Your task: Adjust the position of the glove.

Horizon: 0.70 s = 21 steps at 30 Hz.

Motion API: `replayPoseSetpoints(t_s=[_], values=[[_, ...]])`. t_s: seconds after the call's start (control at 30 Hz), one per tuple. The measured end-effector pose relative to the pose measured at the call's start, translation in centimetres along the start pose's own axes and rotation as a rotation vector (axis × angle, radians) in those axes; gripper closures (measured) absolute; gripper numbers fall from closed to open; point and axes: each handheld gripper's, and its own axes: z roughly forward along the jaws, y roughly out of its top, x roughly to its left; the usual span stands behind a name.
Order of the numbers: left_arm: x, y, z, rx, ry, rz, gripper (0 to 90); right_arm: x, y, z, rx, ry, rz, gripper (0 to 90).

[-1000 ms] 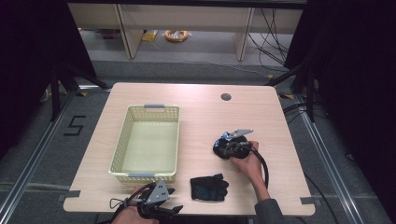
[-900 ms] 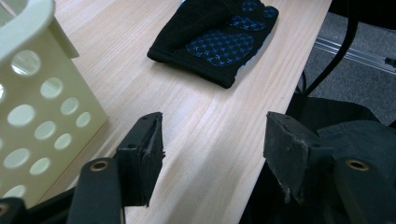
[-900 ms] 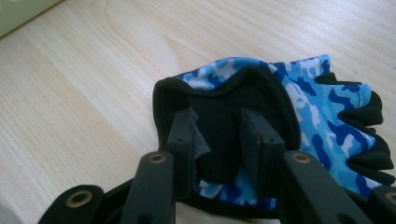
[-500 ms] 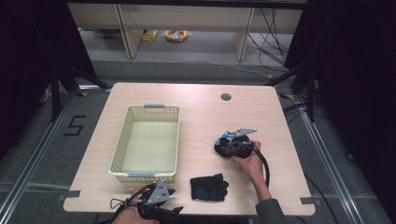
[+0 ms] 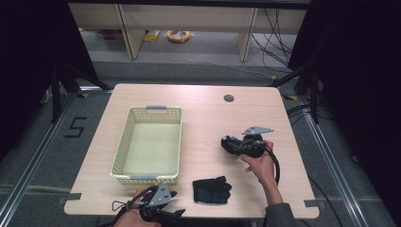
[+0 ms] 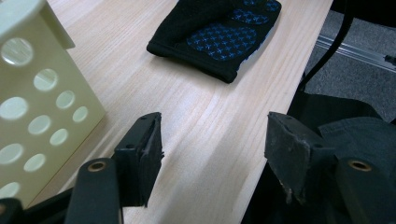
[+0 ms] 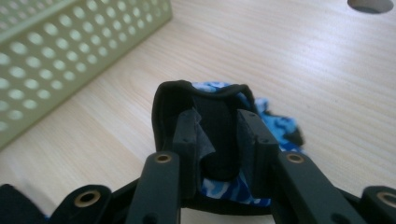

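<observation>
Lifting one glove while its mate waits by the basket

Looking from the high view first, we see the right gripper [image 5: 232,144] at the right of the bench [image 5: 203,113], clenched on a dark glove [image 5: 228,143] so that it can be carried. We judge the perforated cream basket [image 5: 124,146] on the left to be its destination, standing open and empty to receive it. A second black glove [image 5: 212,189] lies flat at the near edge, just right of the basket's corner, near the left gripper [image 5: 163,213].

Along the left gripper view, the jaws stand apart with bare wood between them, aimed toward the blue-dotted second glove [image 6: 219,32], ready but idle.

Along the right gripper view, the jaws have just been closing and pinch the black cuff of the blue-patterned glove [image 7: 219,135], bunching the fabric for a firm hold.
</observation>
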Motion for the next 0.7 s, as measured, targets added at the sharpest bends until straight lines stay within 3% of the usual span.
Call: replayPoseSetpoints(t_s=[0.23, 0.37, 0.43, 0.47, 0.53, 0.57, 0.67, 0.7], values=[[0.2, 0.0, -0.1, 0.02, 0.001, 0.015, 36.0, 1.5, 0.4, -2.5, -0.066, 0.025, 0.017, 71.4], [0.3, 0.1, -0.2, 0.018, 0.007, 0.026, 36.0, 2.2, 0.6, -3.9, -0.108, 0.022, -0.003, 71.4], [0.3, 0.1, -0.2, 0.011, 0.005, 0.031, 36.0, 2.4, 0.8, -4.6, -0.091, 0.05, -0.019, 71.4], [0.3, 0.1, -0.2, 0.014, 0.008, 0.022, 36.0, 2.9, 0.7, -5.0, -0.107, 0.031, 0.006, 71.4], [0.3, 0.1, -0.3, 0.016, 0.012, 0.018, 36.0, 3.3, 0.6, -5.4, -0.128, 0.021, -0.02, 71.4], [0.2, 0.1, -0.2, -0.002, 0.011, -0.003, 36.0, 3.7, 0.4, -5.7, -0.132, 0.016, -0.014, 71.3], [0.3, 0.1, -0.2, 0.007, 0.011, 0.004, 35.9, 4.4, 0.0, -6.4, -0.128, 0.019, -0.02, 71.3], [0.3, 0.1, -0.2, 0.008, 0.016, 0.005, 35.8, 4.9, -0.2, -6.7, -0.131, 0.011, 0.002, 71.3]])
